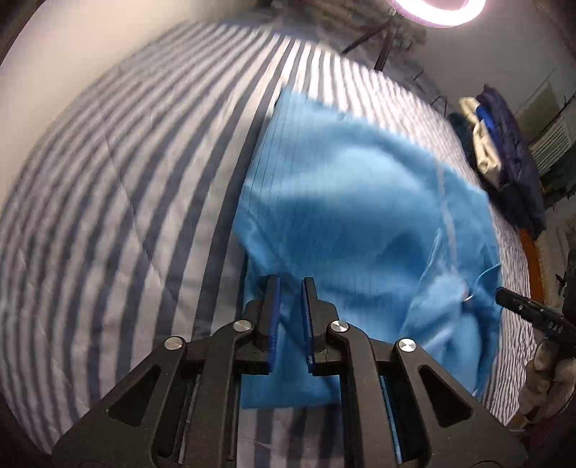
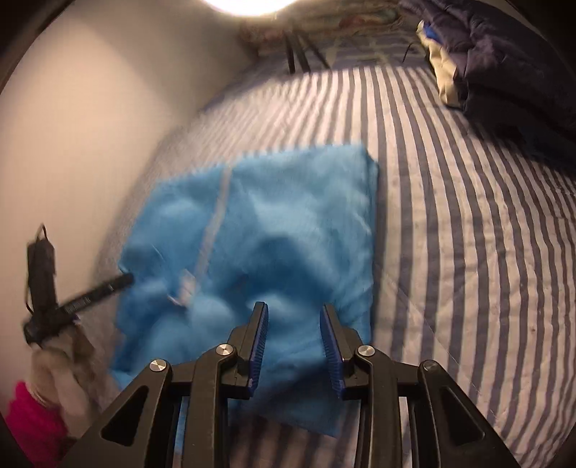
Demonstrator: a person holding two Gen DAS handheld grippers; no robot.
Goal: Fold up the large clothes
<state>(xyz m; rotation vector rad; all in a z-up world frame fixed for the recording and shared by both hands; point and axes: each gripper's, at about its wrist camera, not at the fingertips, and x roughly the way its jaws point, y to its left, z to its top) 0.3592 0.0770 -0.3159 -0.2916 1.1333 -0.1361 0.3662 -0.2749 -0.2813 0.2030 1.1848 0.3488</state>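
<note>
A bright blue garment [image 1: 345,201] lies folded into a rough rectangle on the striped bedspread [image 1: 108,201]. Its zipper pull [image 1: 468,297] shows near the right edge. My left gripper [image 1: 290,284] hovers over the garment's near left corner, jaws a little apart with nothing between them. In the right wrist view the same blue garment [image 2: 273,223] lies ahead, and my right gripper [image 2: 293,309] is open above its near edge, holding nothing. The other gripper's black body [image 2: 54,288] and a gloved hand show at the left. Both views are blurred by motion.
A pile of dark navy and cream clothing [image 2: 504,64] sits at the bed's far right, also visible in the left wrist view [image 1: 504,151]. A pale wall [image 2: 72,144] borders the bed on the left. A ring light [image 1: 437,10] on a stand shines at the head.
</note>
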